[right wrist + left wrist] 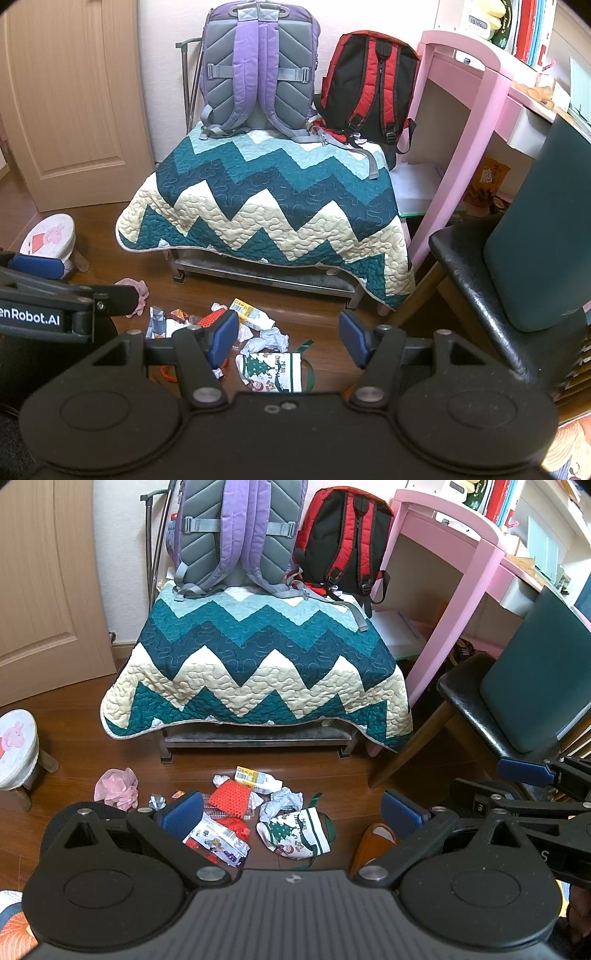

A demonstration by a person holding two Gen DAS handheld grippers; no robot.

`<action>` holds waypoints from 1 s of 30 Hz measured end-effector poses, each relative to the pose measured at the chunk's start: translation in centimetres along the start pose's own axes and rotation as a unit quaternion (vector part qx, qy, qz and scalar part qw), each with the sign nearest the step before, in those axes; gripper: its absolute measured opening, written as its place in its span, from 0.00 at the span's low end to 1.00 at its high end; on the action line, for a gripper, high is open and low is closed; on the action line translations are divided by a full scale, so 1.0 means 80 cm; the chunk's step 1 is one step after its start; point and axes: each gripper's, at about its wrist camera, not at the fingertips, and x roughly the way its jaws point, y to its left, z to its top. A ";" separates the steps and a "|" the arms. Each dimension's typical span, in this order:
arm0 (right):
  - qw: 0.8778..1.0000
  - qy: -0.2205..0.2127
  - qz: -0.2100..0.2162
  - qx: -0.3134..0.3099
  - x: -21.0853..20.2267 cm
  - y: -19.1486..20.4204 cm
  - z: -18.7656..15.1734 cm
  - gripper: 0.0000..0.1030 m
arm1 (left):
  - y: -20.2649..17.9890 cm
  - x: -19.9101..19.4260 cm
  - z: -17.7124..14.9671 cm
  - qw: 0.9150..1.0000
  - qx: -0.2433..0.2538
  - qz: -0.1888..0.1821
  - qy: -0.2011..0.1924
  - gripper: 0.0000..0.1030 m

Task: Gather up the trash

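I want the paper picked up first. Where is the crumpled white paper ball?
In both views, the crumpled paper ball lies on the floor mid-pile, just behind the Christmas bag.

Left tongs (35,267) arm: "enRobot.AI". Christmas bag (275,371): "Christmas", partly legible.

Black left gripper (291,812), blue finger pads (183,814), silver pivot screws (210,873)

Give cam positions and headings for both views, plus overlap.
Left wrist: on the left gripper, above the floor, facing the quilt; own open fingers show, right gripper at right edge.
Right wrist: on the right gripper, same heading, set further right; own open fingers show, left gripper at left edge.
Shared: quilt, trash pile, purple backpack, red backpack.
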 end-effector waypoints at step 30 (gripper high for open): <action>0.999 0.026 0.044 0.003 0.080 -0.016 0.028 0.59 | 0.062 0.073 0.044 1.000 -0.025 0.001 0.000 1.00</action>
